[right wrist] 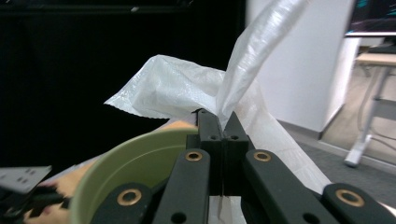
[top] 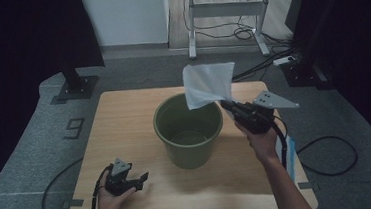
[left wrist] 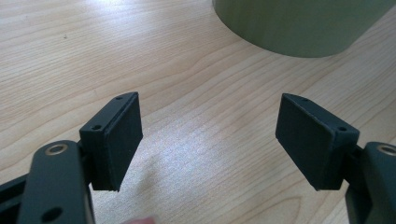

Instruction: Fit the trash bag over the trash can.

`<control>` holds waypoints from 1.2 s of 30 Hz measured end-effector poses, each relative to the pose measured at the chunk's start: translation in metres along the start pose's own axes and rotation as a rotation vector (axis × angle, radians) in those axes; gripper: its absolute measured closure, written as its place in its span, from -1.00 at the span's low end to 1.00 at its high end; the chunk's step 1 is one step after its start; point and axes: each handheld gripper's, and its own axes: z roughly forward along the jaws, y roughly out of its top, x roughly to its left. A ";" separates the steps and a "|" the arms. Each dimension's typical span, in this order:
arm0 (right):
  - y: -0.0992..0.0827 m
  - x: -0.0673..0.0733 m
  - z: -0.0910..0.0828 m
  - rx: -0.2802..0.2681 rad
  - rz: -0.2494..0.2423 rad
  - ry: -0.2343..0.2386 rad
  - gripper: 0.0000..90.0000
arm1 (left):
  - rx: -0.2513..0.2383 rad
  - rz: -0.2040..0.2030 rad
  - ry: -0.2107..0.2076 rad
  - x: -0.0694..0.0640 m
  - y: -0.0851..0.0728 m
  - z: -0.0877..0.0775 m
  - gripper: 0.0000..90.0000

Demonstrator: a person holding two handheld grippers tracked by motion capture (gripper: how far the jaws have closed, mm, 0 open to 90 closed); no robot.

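1. Risk, slippage: my right gripper (top: 231, 106) has its jaws closed on one gathered edge of the white bag (top: 207, 84), raised over the far right rim of the green bucket (top: 189, 130). I judge that so narrow a pinch on thin film could let the bag slide free.
2. Risk, tipping: the bucket stands unsupported at mid-bench; a snag on its rim might drag or topple it.
3. Risk, idle hand: my left gripper (top: 128, 180) rests near the left front of the bench (top: 124, 114), jaws wide open on nothing, well apart from the bucket, too far to steady it.
4. Bag: thin, translucent, crinkled woven-looking film, with a zigzag-cut edge in the right gripper view.
5. Bucket: smooth matt olive plastic, round, tapering downward, apparently empty.
6. Bench: pale wood grain, rounded corners.
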 end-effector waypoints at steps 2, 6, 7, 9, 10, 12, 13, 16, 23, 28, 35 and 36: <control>-0.004 0.007 0.007 0.015 -0.002 0.018 0.97 | -0.003 -0.003 0.000 0.000 0.000 -0.001 -0.50; -0.014 0.014 0.020 0.052 0.009 0.051 0.97 | -0.004 -0.003 0.000 0.001 0.000 -0.001 -0.50; -0.016 0.015 0.022 0.058 0.011 0.056 0.97 | -0.003 -0.003 0.000 0.001 0.000 -0.001 -0.50; -0.022 0.018 0.026 0.074 0.016 0.068 0.97 | -0.002 -0.002 -0.001 0.001 0.000 0.000 -0.50; -0.023 0.019 0.028 0.080 0.014 0.071 0.97 | -0.001 -0.003 -0.002 0.001 0.000 0.000 -0.50; -0.030 0.020 0.033 0.100 0.020 0.075 0.96 | -0.001 -0.002 -0.002 0.001 0.000 0.000 -0.50; -0.030 0.020 0.033 0.100 0.020 0.075 0.96 | -0.001 -0.002 -0.002 0.001 0.000 0.000 -0.50; -0.037 0.020 0.040 0.138 0.025 0.081 0.96 | -0.002 -0.002 -0.001 0.001 0.000 0.000 -0.50; -0.045 0.019 0.045 0.165 0.036 0.095 0.93 | -0.002 -0.012 -0.011 0.001 0.000 0.000 -0.50; -0.051 0.018 0.049 0.188 0.040 0.132 0.63 | -0.024 -0.033 -0.025 0.001 0.002 -0.004 -0.50; -0.047 0.025 0.033 0.138 0.000 0.105 -0.02 | -0.012 -0.025 -0.027 0.001 0.001 -0.001 -0.50; -0.046 0.028 0.026 0.129 -0.015 0.091 -0.14 | -0.011 -0.025 -0.027 0.001 0.001 -0.001 -0.50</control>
